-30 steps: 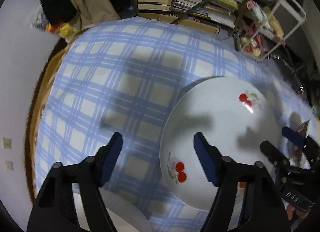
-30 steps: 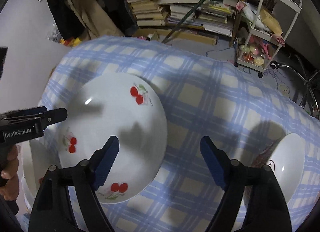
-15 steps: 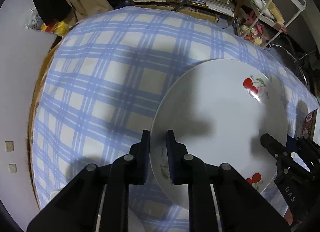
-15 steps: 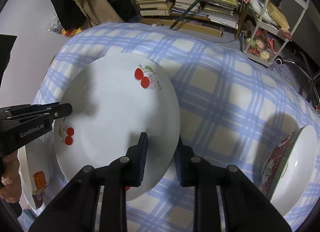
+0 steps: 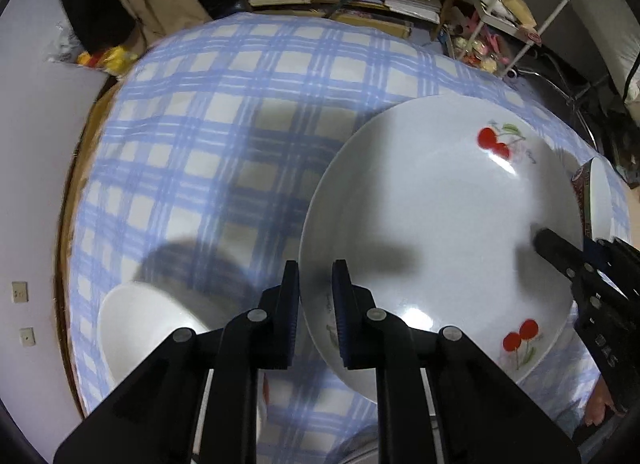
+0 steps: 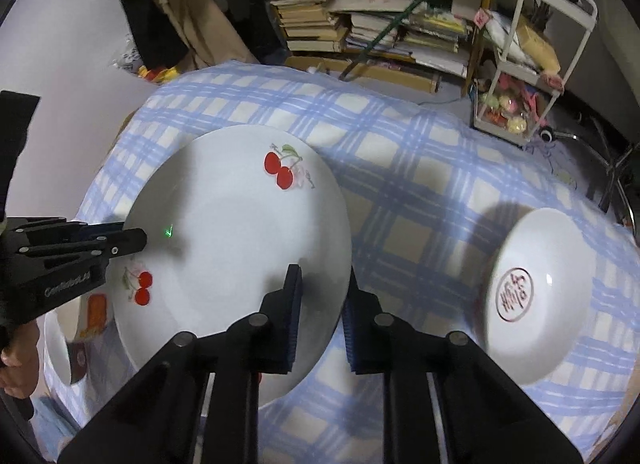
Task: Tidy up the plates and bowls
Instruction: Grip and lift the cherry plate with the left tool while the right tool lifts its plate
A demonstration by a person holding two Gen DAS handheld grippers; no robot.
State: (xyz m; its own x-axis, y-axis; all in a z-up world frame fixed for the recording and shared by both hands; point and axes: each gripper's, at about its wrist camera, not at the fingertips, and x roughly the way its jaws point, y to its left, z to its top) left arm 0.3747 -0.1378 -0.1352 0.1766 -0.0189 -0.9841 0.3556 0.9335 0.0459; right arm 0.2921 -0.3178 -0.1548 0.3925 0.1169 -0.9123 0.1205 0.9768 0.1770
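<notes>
A large white plate with red cherries (image 5: pixel 436 224) is held above the blue checked tablecloth (image 5: pixel 224 112). My left gripper (image 5: pixel 315 308) is shut on its left rim. My right gripper (image 6: pixel 320 316) is shut on its right rim; the plate (image 6: pixel 236 240) fills the left of the right wrist view. A white bowl (image 5: pixel 140 328) sits on the cloth below left of the plate. Another white bowl with a red character seal (image 6: pixel 540 292) lies at the right. The right gripper (image 5: pixel 560 252) also shows in the left wrist view.
Stacks of books on a shelf (image 6: pixel 380 24) and a white wire cart (image 6: pixel 532 76) stand behind the table. A bowl with an orange mark (image 6: pixel 76 328) sits under the plate's left side. The table's left edge (image 5: pixel 68 192) meets a white wall.
Both grippers closed on the plate's rims and lifted it off the cloth. The white bowl below left has come into view.
</notes>
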